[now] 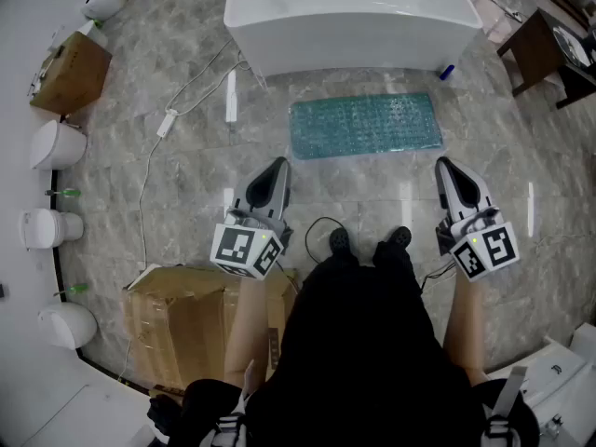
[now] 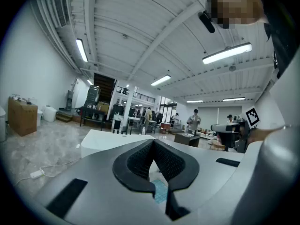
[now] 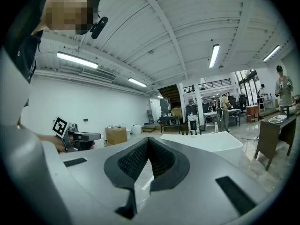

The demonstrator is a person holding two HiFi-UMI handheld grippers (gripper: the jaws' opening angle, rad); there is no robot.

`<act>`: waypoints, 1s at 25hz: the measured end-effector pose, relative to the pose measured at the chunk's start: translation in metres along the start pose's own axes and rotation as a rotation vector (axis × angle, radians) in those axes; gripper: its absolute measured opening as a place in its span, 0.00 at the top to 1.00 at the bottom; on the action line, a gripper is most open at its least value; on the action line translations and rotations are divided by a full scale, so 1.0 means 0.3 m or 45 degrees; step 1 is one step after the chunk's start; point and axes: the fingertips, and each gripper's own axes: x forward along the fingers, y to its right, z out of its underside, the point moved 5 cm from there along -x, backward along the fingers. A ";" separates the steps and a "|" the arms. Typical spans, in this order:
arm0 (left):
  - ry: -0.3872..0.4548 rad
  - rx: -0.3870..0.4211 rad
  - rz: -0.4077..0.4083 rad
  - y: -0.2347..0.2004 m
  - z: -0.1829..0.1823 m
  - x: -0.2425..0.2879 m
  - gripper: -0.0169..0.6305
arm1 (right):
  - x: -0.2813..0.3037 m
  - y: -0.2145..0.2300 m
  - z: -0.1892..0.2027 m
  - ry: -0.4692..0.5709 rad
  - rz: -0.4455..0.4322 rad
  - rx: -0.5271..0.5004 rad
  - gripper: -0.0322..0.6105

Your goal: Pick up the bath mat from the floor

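Observation:
The teal bath mat (image 1: 365, 125) lies flat on the grey stone floor in front of the white bathtub (image 1: 354, 17). In the head view my left gripper (image 1: 278, 165) hovers short of the mat's near left corner, jaws shut and empty. Off the mat's near right corner my right gripper (image 1: 444, 164) is held level with it, also shut with nothing in it. The left gripper view shows its pads (image 2: 153, 141) meeting at the tip, with a sliver of the mat (image 2: 161, 191) below them. The right gripper view shows its fingertips (image 3: 148, 139) touching, pointed at the bathtub (image 3: 206, 142).
A cardboard box (image 1: 186, 319) stands by my left leg and another box (image 1: 70, 71) at the far left. White toilets (image 1: 56, 142) line the left wall. A white cable (image 1: 168, 119) runs across the floor. A dark wooden table (image 1: 540, 49) stands at the right.

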 end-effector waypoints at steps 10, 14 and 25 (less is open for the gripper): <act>0.006 0.005 -0.044 -0.060 0.016 0.006 0.96 | 0.051 0.020 0.014 0.023 0.032 -0.008 0.93; -0.006 -0.004 -0.054 -0.089 0.011 0.044 0.96 | 0.089 0.053 -0.010 0.057 0.054 0.030 0.93; -0.093 -0.055 -0.081 -0.223 0.026 0.327 0.96 | 0.344 0.258 0.002 0.076 0.021 0.124 0.93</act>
